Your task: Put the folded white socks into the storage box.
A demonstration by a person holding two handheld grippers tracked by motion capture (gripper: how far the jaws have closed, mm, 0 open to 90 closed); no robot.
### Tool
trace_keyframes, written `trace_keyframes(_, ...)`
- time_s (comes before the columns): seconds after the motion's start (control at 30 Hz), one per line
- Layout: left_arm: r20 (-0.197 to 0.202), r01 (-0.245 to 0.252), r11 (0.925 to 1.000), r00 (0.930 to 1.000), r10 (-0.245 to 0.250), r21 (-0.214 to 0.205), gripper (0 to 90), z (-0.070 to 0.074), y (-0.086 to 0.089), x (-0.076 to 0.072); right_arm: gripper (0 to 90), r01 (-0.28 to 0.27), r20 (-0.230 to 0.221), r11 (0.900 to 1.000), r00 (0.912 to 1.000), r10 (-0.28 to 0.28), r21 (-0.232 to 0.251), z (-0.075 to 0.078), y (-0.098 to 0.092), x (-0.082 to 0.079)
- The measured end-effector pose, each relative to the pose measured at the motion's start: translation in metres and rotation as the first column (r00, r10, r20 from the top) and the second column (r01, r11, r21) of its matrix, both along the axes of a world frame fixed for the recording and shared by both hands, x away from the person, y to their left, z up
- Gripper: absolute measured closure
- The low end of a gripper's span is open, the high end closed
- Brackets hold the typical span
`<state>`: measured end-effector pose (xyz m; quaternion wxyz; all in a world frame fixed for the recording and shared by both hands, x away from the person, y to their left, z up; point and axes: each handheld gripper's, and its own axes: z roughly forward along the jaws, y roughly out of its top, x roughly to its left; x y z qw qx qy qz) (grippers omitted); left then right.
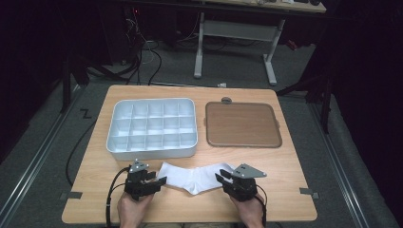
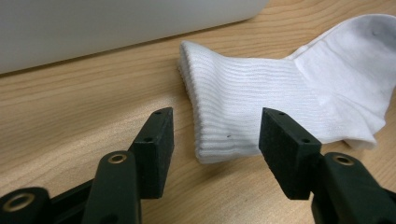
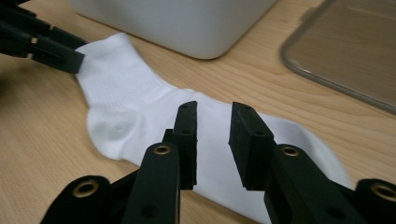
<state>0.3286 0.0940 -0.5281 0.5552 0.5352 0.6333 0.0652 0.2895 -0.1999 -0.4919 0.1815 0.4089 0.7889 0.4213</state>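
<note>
The left tongs (image 1: pixel 161 181) rest low at about seven o'clock on the pale wood-grain table (image 1: pixel 285 161), held in a hand (image 1: pixel 133 209) that comes in from the near edge. Their blocky black jaws stand well apart, with the ribbed cuff of a white sock (image 1: pixel 192 176) on the table just beyond and between them; the pads press on nothing. In the left gripper view the sock (image 2: pixel 280 98) shows fine knitted ridges along the cuff and a smoother weave toward the heel.

At about eleven o'clock from these tongs sits a white plastic box (image 1: pixel 151 127), rectangular with rounded corners and divided into a grid of small square cells. The sock lies flat near the table's six o'clock edge, bent at the heel, just in front of the box.

At about one o'clock lies a flat brown lid (image 1: pixel 242 124) with a clear rounded rim and a small tab on its far side.

The right tongs (image 1: pixel 219 177) hover over the sock's toe end. In the right gripper view their jaws (image 3: pixel 212 140) are apart by a narrow gap, with the soft white fabric (image 3: pixel 140 107) below them, unpinched.
</note>
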Motion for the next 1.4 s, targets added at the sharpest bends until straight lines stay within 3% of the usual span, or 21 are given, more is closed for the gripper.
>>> trace_keyframes(0.2, -0.006, -0.017, 0.9998, 0.9998, 0.017, -0.012, 49.5, -0.003, 0.0, -0.002, 78.5, -0.072, -0.025, 0.9974, 0.9971, 0.072, -0.004, -0.008, 0.03, 0.009)
trace_keyframes(0.43, 0.002, -0.02, 0.9998, 0.9998, 0.02, 0.002, 54.4, -0.003, 0.0, -0.002, 80.6, -0.099, -0.058, 0.9949, 0.9935, 0.097, -0.019, -0.02, 0.046, 0.017)
trace_keyframes(0.57, 0.006, -0.017, 0.9995, 0.9998, 0.017, 0.026, 58.0, -0.003, -0.002, -0.003, 81.6, -0.106, -0.071, 0.9941, 0.992, 0.104, -0.023, -0.024, 0.051, 0.019)
trace_keyframes(0.8, -0.003, 0.003, 0.9996, 1.0, -0.003, 0.03, 66.3, -0.004, -0.003, -0.002, 82.3, -0.111, -0.083, 0.9926, 0.9908, 0.107, -0.05, -0.031, 0.058, 0.023)
trace_keyframes(1.4, -0.025, 0.013, 0.9994, 0.9996, -0.014, -0.032, 78.6, -0.005, 0.002, -0.001, 82.4, -0.103, -0.1, 0.9902, 0.9906, 0.093, -0.094, -0.036, 0.058, 0.022)
